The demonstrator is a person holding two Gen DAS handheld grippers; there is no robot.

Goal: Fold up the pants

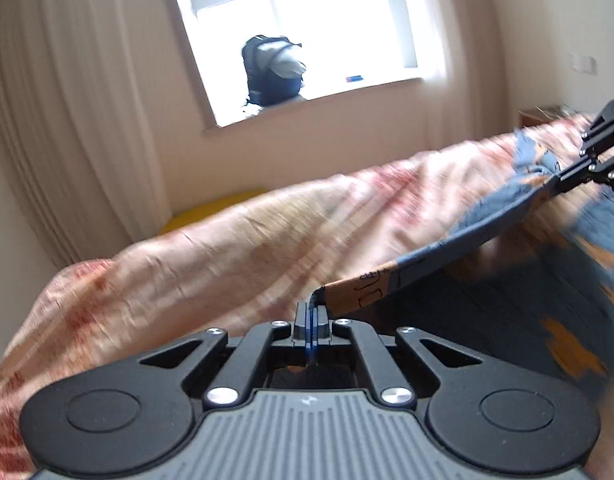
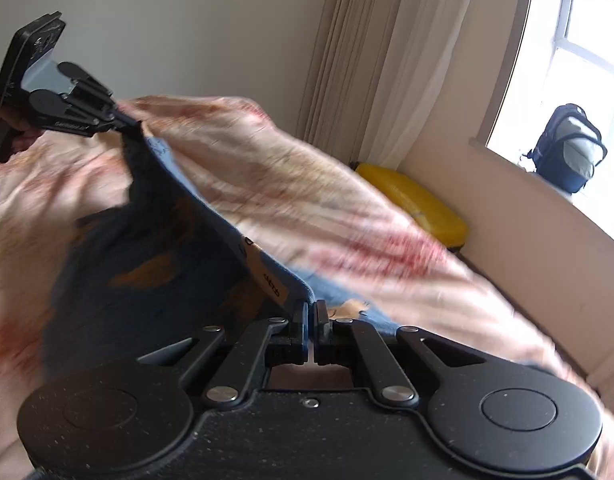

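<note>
The blue cloth pants with orange patches [image 1: 447, 256] look soft and matt. The pink-and-cream patterned bedspread [image 1: 211, 248] is creased woven cloth. The left gripper [image 1: 312, 316] and right gripper [image 2: 311, 316] are matt black plastic with shiny metal screws. The yellow case [image 2: 419, 200] looks glossy.

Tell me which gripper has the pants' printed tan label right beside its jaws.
The left gripper. The tan label on the pants starts right at its jaws; the right gripper pinches plain blue edge.
</note>
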